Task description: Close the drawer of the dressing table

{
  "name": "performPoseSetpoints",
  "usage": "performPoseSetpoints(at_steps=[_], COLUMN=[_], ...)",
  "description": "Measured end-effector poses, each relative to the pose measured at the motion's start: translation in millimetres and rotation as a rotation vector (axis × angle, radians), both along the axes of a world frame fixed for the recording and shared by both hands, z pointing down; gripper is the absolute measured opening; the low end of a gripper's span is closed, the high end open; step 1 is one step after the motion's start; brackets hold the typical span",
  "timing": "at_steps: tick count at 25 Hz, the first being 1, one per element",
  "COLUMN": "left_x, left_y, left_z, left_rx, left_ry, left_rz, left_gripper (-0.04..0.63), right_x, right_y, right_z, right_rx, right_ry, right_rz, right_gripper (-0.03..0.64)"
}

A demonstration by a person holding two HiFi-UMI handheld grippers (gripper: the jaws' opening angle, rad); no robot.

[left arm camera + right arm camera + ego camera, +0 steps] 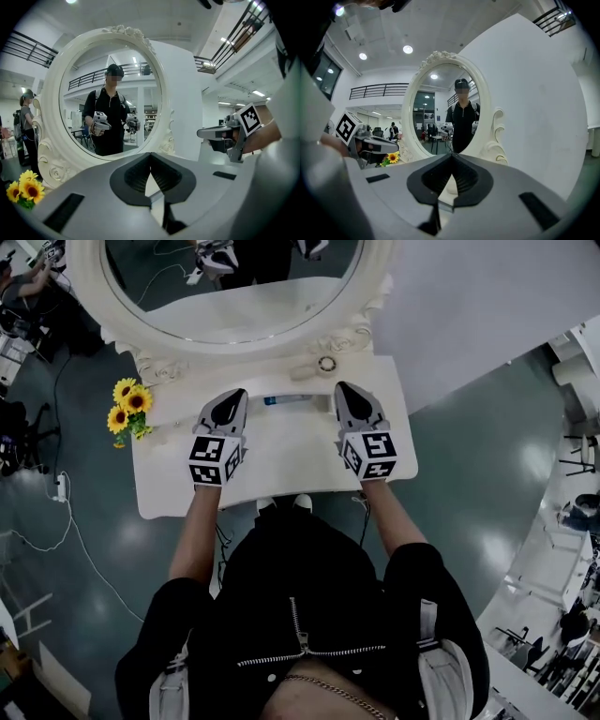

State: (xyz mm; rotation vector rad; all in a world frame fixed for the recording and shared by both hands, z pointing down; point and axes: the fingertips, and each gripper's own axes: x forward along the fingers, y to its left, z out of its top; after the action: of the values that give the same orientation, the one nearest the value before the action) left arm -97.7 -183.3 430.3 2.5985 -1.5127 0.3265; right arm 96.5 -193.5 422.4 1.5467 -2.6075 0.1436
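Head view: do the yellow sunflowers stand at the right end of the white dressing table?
No, the yellow sunflowers stand at the left end of the white dressing table, out beyond the left tool.

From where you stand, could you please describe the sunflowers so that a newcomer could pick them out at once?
Start at the big oval mirror standing at the back of the white dressing table. Follow its carved frame down to the table's left edge, where a small bunch of sunflowers sits. Their yellow petals and green leaves are the only bright colour on the white table.
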Motion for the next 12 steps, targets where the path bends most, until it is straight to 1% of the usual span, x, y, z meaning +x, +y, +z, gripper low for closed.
performPoseSetpoints(at_steps=[7, 10, 12], left_x=[14, 19, 21], left_y=[5, 5, 6], left_z=[33, 41, 46], left_rx=[-0.07, -0.089, -0.098], left_ry=[0.013, 0.011, 0.009], left_rz=[0.015, 0.019, 0.023], left_gripper=[0.021, 0.021, 0.021], right_x=[15, 21, 25], right_y=[12, 14, 15], right_z=[41, 54, 60], right_rx=[-0.083, -0.104, -0.112], right_ry=[0.013, 0.017, 0.016], right_rz=[0.022, 0.023, 0.023], right_gripper=[0.006, 0.003, 0.031])
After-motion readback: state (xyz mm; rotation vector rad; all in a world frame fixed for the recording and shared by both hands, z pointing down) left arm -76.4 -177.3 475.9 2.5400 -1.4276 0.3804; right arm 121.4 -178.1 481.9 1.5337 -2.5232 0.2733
